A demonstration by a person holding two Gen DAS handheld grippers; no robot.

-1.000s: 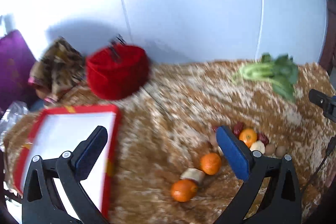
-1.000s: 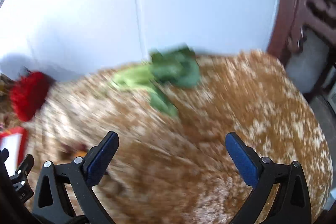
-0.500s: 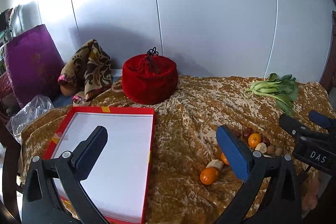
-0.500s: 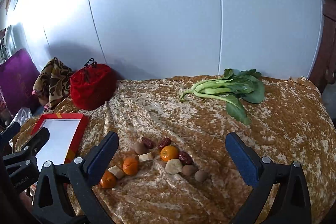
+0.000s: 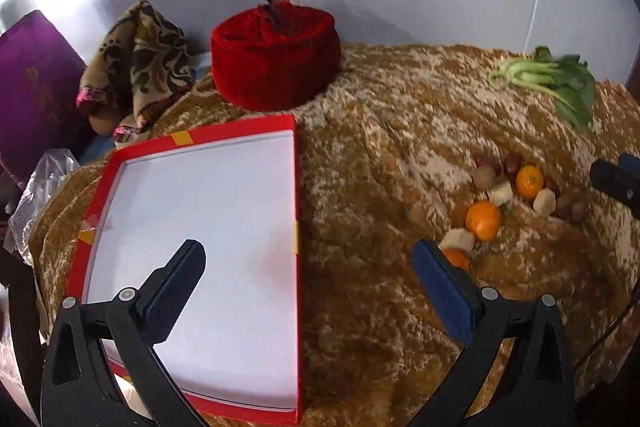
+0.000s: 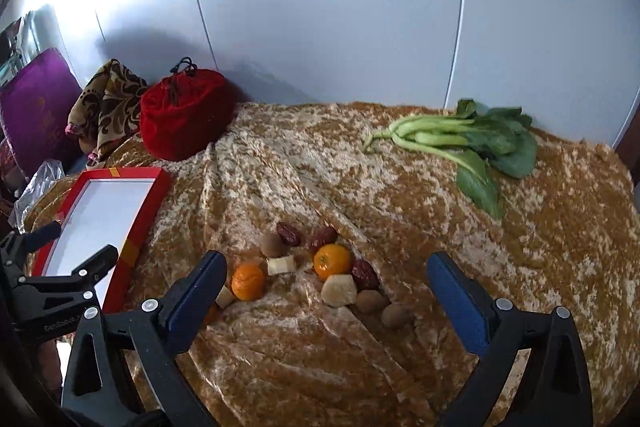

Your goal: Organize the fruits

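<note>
Fruit cluster (image 6: 320, 275) (oranges, red dates, pale chunks, brown rounds) sits loose on the gold velvet cloth (image 6: 360, 367), centre of right view. Red tray (image 5: 296, 187) at 9 o'clock of it holds nothing, so sorting looks unstarted. Left hand-held gripper (image 5: 308, 291) and right hand-held gripper (image 6: 328, 291) both spread wide, holding nothing. Bok choy (image 6: 472, 143) at 1 o'clock, red pouch (image 6: 184, 119) at 10, white wall behind.

Tray (image 5: 296, 187): you see red rim, white inside
Cloth (image 6: 320, 367): mottled gold
Pouch (image 6: 184, 119): red
Tangerines (image 6: 332, 261): orange
</note>
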